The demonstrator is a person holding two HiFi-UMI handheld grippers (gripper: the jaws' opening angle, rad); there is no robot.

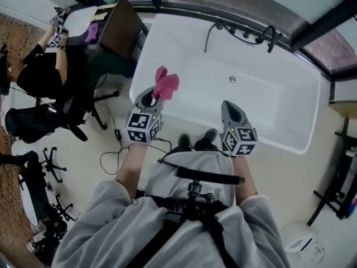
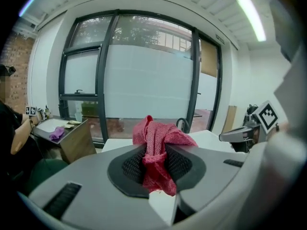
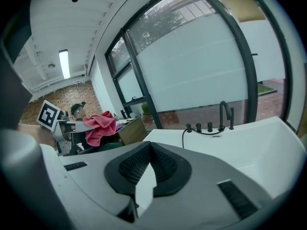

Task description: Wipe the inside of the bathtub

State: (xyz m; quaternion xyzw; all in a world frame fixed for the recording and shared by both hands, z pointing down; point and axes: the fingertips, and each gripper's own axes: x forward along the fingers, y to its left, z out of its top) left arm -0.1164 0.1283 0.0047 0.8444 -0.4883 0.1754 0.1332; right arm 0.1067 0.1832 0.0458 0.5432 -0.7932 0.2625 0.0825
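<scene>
Cloth gripped, wiping not yet begun
Left gripper is clamped on a pink cloth, held over the near edge of the white bathtub; right gripper has jaws together, nothing between. Judged next: lower cloth onto the tub's inner wall

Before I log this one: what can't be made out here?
Dirt or wetness in the bathtub: head view, too small, white on white.
Bathtub floor: left gripper view, behind the left gripper itself.
Tap: left gripper view, partly behind the pink cloth in its jaws.
</scene>
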